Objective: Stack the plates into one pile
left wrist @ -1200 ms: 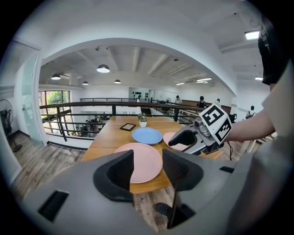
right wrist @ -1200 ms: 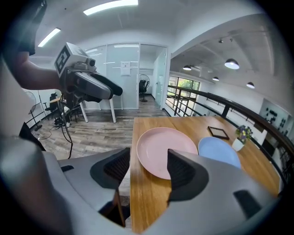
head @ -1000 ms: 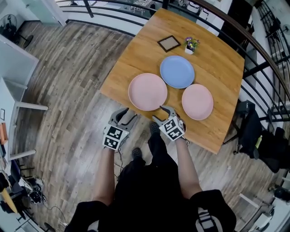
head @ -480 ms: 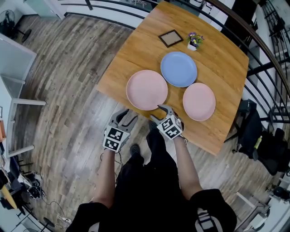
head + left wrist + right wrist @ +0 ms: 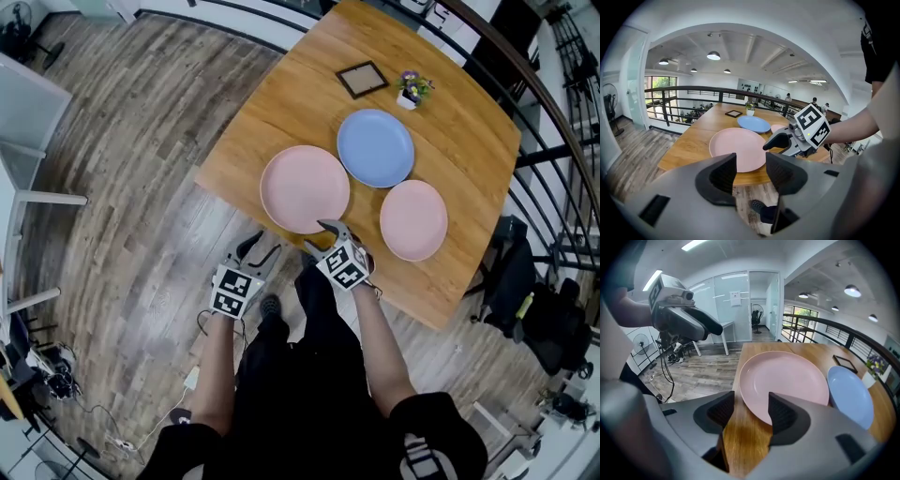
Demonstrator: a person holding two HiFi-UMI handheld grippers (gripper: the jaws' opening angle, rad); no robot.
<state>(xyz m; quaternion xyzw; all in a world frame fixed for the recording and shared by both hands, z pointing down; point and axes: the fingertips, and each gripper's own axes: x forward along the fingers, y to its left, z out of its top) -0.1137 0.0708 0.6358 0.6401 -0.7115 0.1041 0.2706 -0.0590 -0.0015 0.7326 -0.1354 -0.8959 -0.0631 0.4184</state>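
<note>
While your left tool (image 5: 751, 171) hangs released, your right tool (image 5: 751, 414), spread jaws just narrowing on nothing, faces the big pink plate (image 5: 785, 378); grip its near rim next.

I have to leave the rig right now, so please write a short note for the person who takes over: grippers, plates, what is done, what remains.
Left gripper: open, empty, over the floor before the table.
Right gripper: open, empty, jaws just closing slightly, by the near rim of the large pink plate.
Blue plate and small pink plate lie separately beside it.
Done: nothing stacked. Left: pile all three.
</note>
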